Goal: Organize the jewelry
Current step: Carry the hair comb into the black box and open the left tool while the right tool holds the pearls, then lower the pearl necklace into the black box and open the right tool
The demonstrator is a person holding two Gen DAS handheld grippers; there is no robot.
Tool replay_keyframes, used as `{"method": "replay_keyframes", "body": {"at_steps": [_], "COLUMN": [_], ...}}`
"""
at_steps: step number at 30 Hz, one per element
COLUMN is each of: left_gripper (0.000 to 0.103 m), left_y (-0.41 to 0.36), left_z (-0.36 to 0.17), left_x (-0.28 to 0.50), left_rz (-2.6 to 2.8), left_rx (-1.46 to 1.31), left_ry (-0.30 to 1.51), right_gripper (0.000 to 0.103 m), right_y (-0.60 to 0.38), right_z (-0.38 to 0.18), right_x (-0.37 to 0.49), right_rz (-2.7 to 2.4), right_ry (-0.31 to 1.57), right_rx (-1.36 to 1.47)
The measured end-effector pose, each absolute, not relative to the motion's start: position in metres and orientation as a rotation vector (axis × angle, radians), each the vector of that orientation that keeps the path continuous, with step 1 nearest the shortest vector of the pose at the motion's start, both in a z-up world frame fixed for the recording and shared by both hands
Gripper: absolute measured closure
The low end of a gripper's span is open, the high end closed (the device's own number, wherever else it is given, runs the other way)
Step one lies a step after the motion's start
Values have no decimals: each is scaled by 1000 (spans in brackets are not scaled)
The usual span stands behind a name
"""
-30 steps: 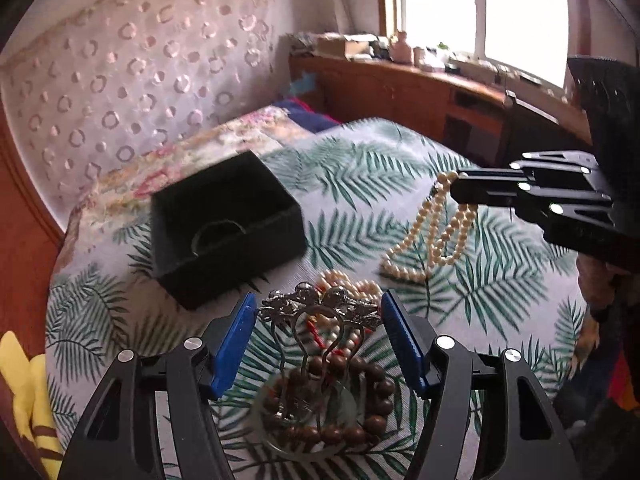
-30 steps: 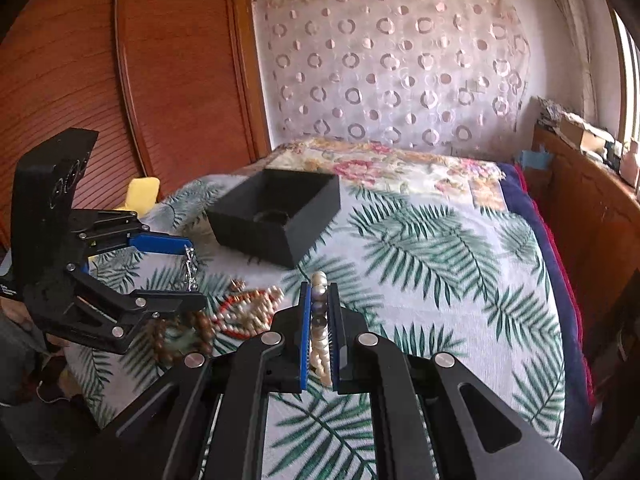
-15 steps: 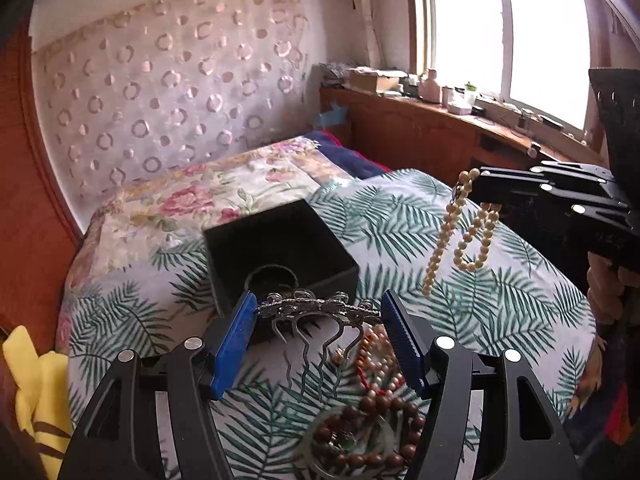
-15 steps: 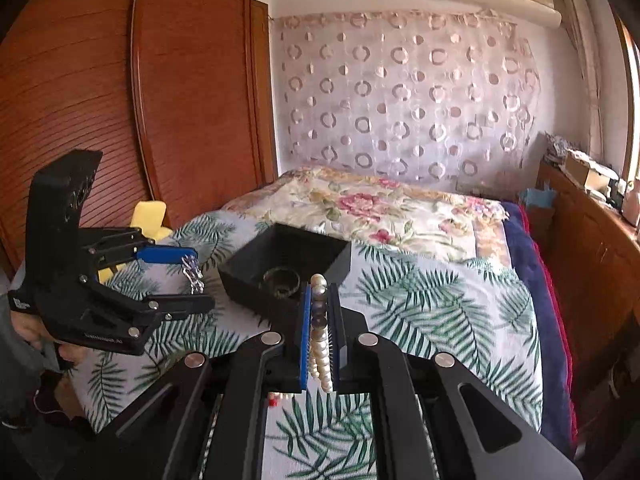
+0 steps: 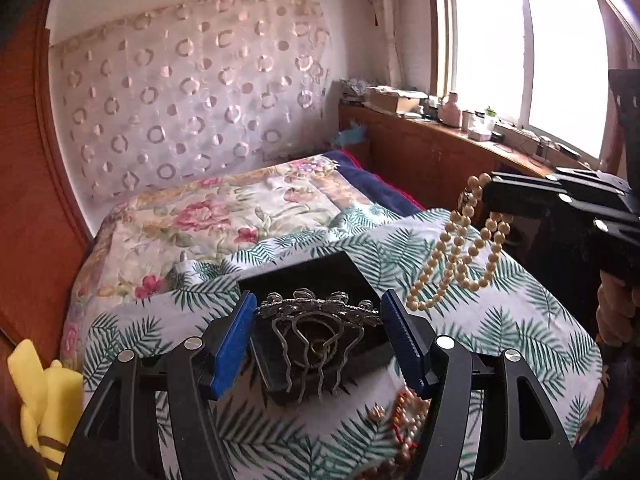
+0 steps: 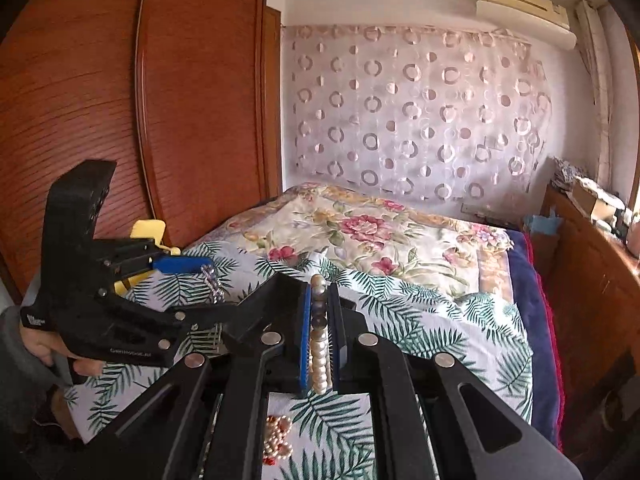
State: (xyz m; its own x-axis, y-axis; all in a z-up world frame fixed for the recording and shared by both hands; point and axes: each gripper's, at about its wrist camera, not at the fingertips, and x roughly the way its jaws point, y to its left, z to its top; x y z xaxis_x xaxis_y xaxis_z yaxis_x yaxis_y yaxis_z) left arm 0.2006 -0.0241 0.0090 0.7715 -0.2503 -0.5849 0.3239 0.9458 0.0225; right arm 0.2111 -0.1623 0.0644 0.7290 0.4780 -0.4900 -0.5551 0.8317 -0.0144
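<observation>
Plush toy: yellow plush toy point(image 5: 38, 396) sits at the far left, against the wooden headboard.
Left gripper: your left gripper point(image 5: 318, 330) is clamped on the silver hair comb point(image 5: 316, 320), teeth pointing down, held above the black box point(image 5: 308, 280).
Black box: it rests on the palm-leaf sheet point(image 5: 520, 320).
Right gripper: your right gripper point(image 6: 319, 320) is pinched tight on the pearl necklace point(image 5: 456, 252), whose loops dangle clear of the sheet, right of the box.
Loose beads: more beaded jewelry point(image 5: 404, 416) lies on the sheet below your left gripper.

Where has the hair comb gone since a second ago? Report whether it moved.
Yes. The hair comb, clamped in the left tool, rose off the bead pile and now hangs over the black box.
</observation>
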Motion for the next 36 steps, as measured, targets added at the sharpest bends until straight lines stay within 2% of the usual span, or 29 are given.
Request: {"method": "replay_keyframes", "body": {"at_steps": [14,26,36], "left_gripper": [41,41,41], "left_y": [-12,-16,-21], "left_z": [-22,-1,-34], "left_x": [242,250,247], "left_rz": [-287,-288,-293], "left_rx": [33,19,40], "left_ry": [677,649,707], "right_gripper": [94,94,94], "right_y": [-153,-150,-136], "right_z": [62,64,52], "right_x": [242,255,263], "right_rz": [581,582,611], "right_ry": [530,537,565], "right_rx": [-157,-145,-137]}}
